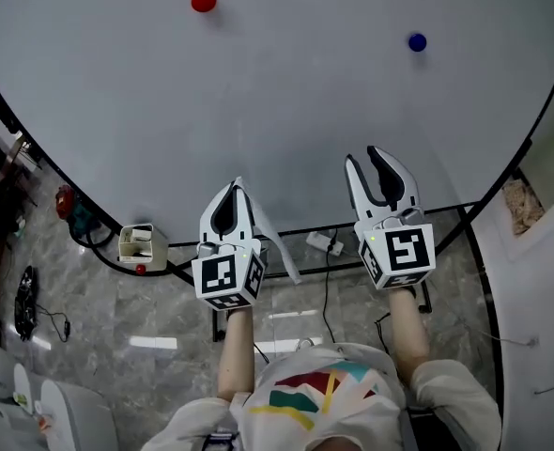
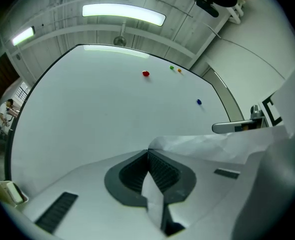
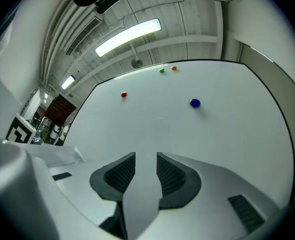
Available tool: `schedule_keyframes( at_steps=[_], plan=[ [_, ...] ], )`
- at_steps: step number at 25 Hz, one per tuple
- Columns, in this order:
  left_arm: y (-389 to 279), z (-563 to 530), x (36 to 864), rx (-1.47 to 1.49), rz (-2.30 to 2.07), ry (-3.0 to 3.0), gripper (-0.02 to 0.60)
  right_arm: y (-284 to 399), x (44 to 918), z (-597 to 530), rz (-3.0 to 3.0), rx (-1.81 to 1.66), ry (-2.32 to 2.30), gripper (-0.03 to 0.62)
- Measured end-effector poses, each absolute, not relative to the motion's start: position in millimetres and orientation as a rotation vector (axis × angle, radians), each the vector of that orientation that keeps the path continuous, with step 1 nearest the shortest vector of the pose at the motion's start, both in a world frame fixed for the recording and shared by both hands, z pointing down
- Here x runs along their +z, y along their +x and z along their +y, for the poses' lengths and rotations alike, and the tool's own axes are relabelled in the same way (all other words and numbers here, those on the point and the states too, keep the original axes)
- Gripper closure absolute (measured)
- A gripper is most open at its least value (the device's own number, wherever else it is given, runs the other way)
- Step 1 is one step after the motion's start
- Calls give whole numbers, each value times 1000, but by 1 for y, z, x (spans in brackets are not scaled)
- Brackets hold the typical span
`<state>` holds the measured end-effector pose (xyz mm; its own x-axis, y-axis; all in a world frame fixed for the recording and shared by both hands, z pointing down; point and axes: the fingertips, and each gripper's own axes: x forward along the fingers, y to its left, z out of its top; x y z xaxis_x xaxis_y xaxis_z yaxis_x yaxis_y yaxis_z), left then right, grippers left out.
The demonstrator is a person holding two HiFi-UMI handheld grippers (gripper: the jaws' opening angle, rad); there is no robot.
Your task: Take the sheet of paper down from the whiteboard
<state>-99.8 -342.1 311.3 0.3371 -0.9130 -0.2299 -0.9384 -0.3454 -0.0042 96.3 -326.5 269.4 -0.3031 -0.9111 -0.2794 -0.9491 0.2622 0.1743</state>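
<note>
The whiteboard (image 1: 277, 101) fills the head view, with a red magnet (image 1: 203, 1) and a blue magnet (image 1: 416, 41) stuck on it. The sheet of paper (image 1: 282, 252) is off the board and hangs edge-on from my left gripper (image 1: 237, 194), which is shut on its corner. In the left gripper view the jaws of the left gripper (image 2: 148, 152) pinch the paper (image 2: 212, 144), and it trails away to the right. My right gripper (image 1: 376, 161) stands open beside it, near the board's lower part. The right gripper (image 3: 146, 156) has nothing between its fingers.
A white box (image 1: 143, 244) sits on the board's tray at the lower left. A power strip (image 1: 324, 242) and cables lie on the tiled floor below. Green (image 3: 161, 70) and orange (image 3: 174, 68) magnets sit at the board's top edge.
</note>
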Motion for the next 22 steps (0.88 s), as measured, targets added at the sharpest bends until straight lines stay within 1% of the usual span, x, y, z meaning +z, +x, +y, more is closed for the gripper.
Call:
schedule_keyframes(
  at_steps=[8, 22],
  plan=[
    [-81, -345, 301, 299, 1674, -2451, 535, 106, 272, -332, 2389, 478, -1835, 459],
    [-74, -348, 296, 297, 1661, -2448, 535, 105, 273, -340, 2409, 478, -1814, 459]
  ],
)
